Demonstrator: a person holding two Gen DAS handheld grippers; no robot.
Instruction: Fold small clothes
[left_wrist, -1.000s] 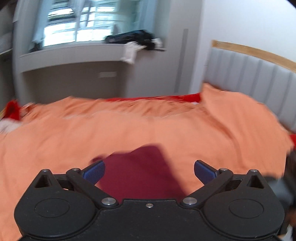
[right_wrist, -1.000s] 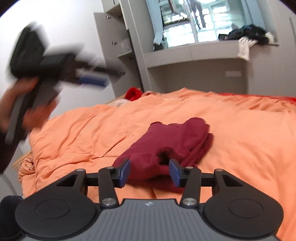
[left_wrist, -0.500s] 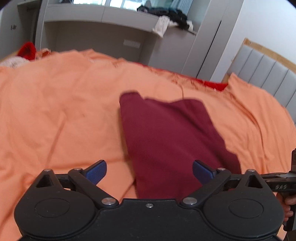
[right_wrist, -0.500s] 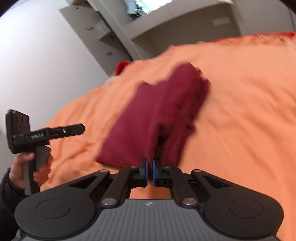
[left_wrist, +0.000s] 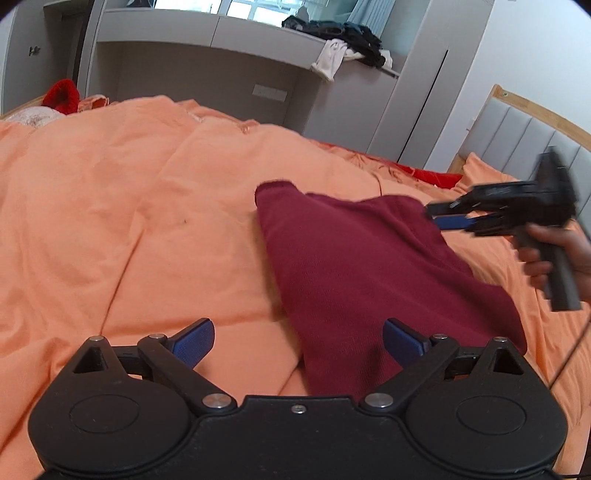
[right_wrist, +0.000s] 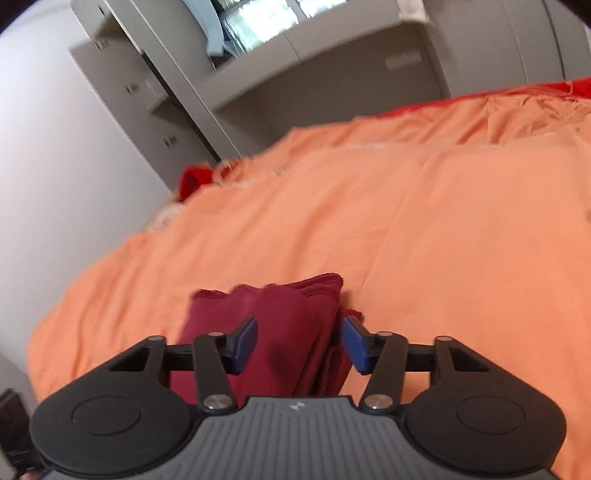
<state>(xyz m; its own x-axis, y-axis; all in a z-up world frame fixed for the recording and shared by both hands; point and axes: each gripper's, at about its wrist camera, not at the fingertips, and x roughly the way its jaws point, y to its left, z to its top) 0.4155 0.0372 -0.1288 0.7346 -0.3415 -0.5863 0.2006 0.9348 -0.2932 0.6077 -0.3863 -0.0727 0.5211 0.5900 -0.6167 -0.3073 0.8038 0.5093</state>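
Note:
A dark red garment (left_wrist: 362, 273) lies folded over on the orange duvet (left_wrist: 110, 229). My left gripper (left_wrist: 297, 341) is open and empty just above its near edge, with the cloth under the right finger (left_wrist: 402, 341). My right gripper (right_wrist: 300, 344) is open and hovers over the garment's folded end (right_wrist: 291, 325), not holding it. In the left wrist view the right gripper (left_wrist: 454, 218) shows blurred at the garment's far right side, held by a hand.
A grey padded headboard (left_wrist: 524, 136) stands at the right. Grey built-in cabinets and a window ledge with dark clothes (left_wrist: 354, 33) lie beyond the bed. A bright red item (left_wrist: 61, 96) sits at the bed's far left corner.
My right gripper was shut on the garment half a second ago; it has let go, opened and lifted. The left gripper has stayed open and drawn slightly nearer the cloth.

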